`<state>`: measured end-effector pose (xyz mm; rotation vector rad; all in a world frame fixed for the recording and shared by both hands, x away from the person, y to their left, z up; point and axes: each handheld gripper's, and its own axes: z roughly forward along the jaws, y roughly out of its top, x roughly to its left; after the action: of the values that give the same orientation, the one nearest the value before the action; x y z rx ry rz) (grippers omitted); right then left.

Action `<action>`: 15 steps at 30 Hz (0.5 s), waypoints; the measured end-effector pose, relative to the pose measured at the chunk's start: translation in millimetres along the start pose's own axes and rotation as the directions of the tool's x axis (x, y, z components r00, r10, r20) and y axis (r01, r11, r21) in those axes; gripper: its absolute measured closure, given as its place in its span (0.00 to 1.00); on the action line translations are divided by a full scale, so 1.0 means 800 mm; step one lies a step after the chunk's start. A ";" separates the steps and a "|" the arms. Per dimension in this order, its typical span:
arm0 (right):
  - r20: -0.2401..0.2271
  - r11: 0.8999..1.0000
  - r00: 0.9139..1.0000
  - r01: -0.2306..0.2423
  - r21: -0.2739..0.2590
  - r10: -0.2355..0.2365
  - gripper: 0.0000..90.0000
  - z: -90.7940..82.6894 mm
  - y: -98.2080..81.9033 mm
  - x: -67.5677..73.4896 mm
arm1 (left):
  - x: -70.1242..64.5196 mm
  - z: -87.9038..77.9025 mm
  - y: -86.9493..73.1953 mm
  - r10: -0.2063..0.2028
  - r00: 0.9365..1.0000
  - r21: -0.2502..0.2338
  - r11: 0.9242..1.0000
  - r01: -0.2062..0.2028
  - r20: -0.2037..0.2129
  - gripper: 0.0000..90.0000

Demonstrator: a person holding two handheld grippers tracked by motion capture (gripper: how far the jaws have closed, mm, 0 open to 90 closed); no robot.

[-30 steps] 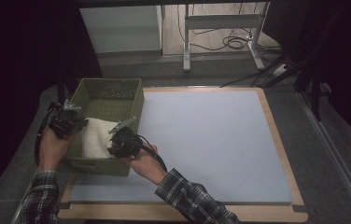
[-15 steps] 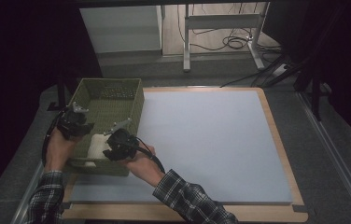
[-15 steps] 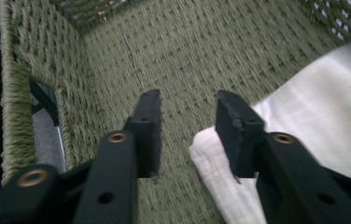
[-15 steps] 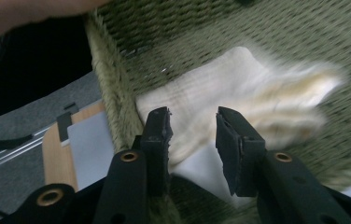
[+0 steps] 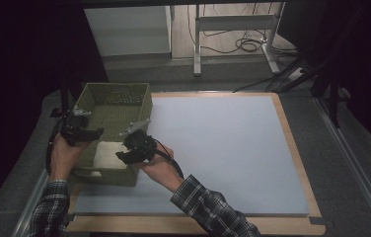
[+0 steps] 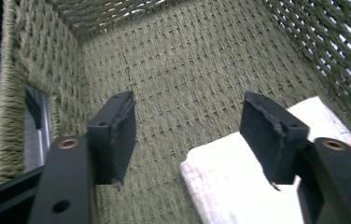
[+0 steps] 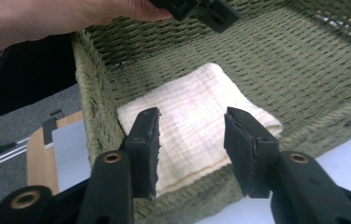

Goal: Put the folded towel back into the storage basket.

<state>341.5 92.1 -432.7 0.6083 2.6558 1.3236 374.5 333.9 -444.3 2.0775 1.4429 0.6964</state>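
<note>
**Folded cloth lying in the basket, both grippers parted above it**

Folded cream cloth (image 7: 194, 123) lies flat on the floor of the green woven basket (image 5: 141, 101), in the end nearest the person. In the high view it shows as a pale patch (image 5: 110, 154) against the near wall, between the two hands. Weave of fine checks visible in the right gripper view; folded edge faces the near right corner of the basket.

Right gripper (image 7: 191, 135): over the near rim of the basket, looking down on the cloth. Jaws have just been opening; they now stand apart with a clear gap, and the cloth is seen through it, lower down. Pads do not press on it. Nothing held. In the high view this gripper (image 5: 130, 151) sits at the basket's near right edge, hand behind it over the blue-grey mat (image 5: 223, 148).

Left gripper (image 6: 187, 126): inside the basket, pointing down its length toward the far wall. Jaws have likewise just been opening and are wide apart. Bare basket floor lies between them; the cloth's white corner (image 6: 229, 182) sits below, under the right-hand jaw. No grip. In the high view it (image 5: 86, 132) is over the left wall.

Basket stands at the mat's left edge, on the wood-edged table (image 5: 292, 148).
</note>
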 end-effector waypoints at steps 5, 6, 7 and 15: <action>0.011 1.000 1.000 0.011 -0.013 -0.011 0.53 -0.011 -0.003 -0.006 | 0.000 0.003 0.002 -0.035 0.999 -0.005 0.999 0.035 0.026 0.31; 0.013 1.000 1.000 0.014 -0.016 -0.014 0.52 -0.013 -0.004 -0.007 | 0.000 0.003 0.002 -0.042 0.998 -0.004 0.999 0.042 0.036 0.29; 0.015 1.000 1.000 0.018 -0.018 -0.017 0.51 -0.015 -0.005 -0.009 | 0.000 0.003 0.002 -0.048 0.998 -0.006 0.999 0.048 0.041 0.28; 0.031 0.999 0.999 0.033 -0.030 -0.032 0.42 -0.028 -0.017 -0.018 | -0.006 0.009 0.005 -0.069 0.993 -0.012 0.997 0.071 0.091 0.20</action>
<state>344.7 62.5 -430.8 0.5746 2.6053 1.3331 380.6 327.1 -447.2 2.0103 1.4481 0.5766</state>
